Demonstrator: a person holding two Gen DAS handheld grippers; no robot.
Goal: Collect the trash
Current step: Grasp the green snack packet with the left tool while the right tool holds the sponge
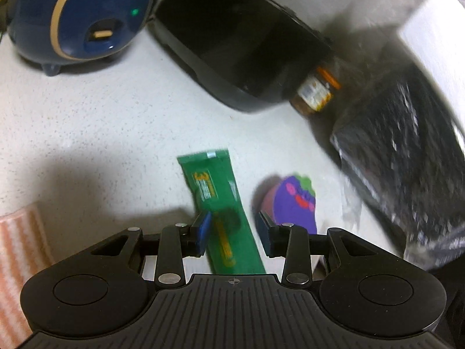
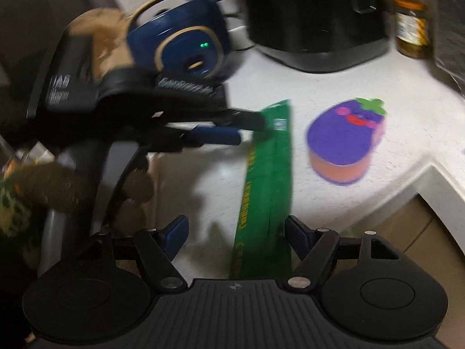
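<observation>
1. Wrapper (image 1: 222, 203), green and long, lies flat on the white surface (image 1: 101, 133); I judge it the trash to be collected. It is not yet lifted, so collection of this piece is at the approach stage.
2. Sponge (image 1: 293, 200), purple and eggplant-shaped, sits just beside the wrapper. Whether it counts as trash I cannot tell.
3. A black bag (image 1: 407, 157) shows at the right edge of the left wrist view, possibly the trash bag; its contents are hidden, so I cannot say what has been collected.
4. Left hand-held gripper (image 1: 234, 228): fingers spread, straddling the wrapper near its middle. One pad (image 1: 205, 226) overlaps the wrapper's edge; contact cannot be confirmed through the blur. From the right wrist view it reaches in sideways, low over the wrapper's far end.
5. Right hand-held gripper (image 2: 235, 232): fingers spread wide, holding nothing. The wrapper's near end runs between them, close to the right finger.
6. Remaining, in my judgement: close on the wrapper, lift, deposit.
</observation>
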